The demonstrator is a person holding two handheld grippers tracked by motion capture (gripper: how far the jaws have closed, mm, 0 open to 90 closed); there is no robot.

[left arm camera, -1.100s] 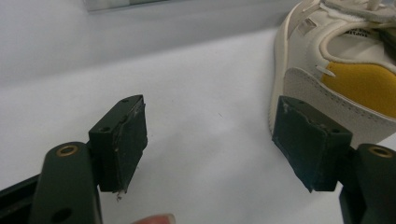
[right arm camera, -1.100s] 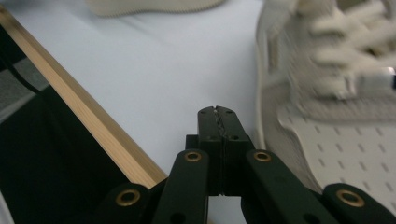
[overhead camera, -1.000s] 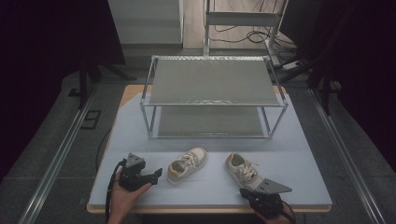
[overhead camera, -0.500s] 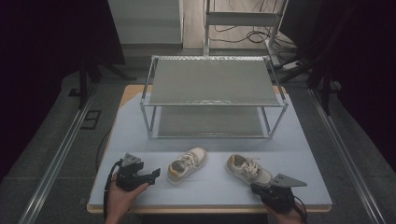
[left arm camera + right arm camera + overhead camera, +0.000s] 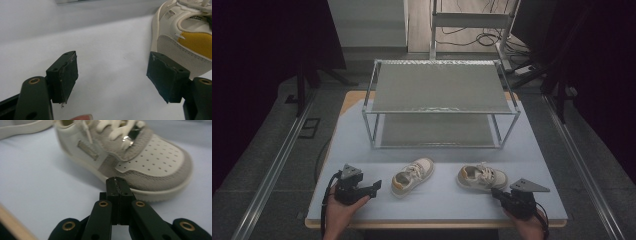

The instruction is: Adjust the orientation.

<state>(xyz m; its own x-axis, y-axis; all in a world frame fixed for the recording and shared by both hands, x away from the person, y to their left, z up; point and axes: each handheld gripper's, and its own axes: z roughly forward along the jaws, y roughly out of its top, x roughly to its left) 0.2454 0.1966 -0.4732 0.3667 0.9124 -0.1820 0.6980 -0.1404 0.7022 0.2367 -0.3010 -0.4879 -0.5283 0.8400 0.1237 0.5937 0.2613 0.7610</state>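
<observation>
High view: a pale blue table (image 5: 437,200) with a wooden edge stands on a grey floor (image 5: 272,165) between dark curtains. A 2-tier metal rack (image 5: 439,100) sits at the far half of the table. Cables (image 5: 482,35) lie on the floor beyond it. 2 small shoes lie near the front edge: the left shoe (image 5: 412,176) and the right shoe (image 5: 482,177), well apart from each other. The left gripper (image 5: 374,187) rests at the near left, pointing toward the left shoe, just beside it. The right gripper (image 5: 496,193) sits at the near right, its tip just beside the right shoe's toe.

Left gripper view: jaws stand wide apart with only bare table between them. The left shoe (image 5: 185,37), white with a yellow panel, lies just beyond the right jaw.

Right gripper view: jaws are pressed together, holding nothing. The right shoe (image 5: 140,157), white and grey with laces, lies just ahead; contact cannot be told.
</observation>
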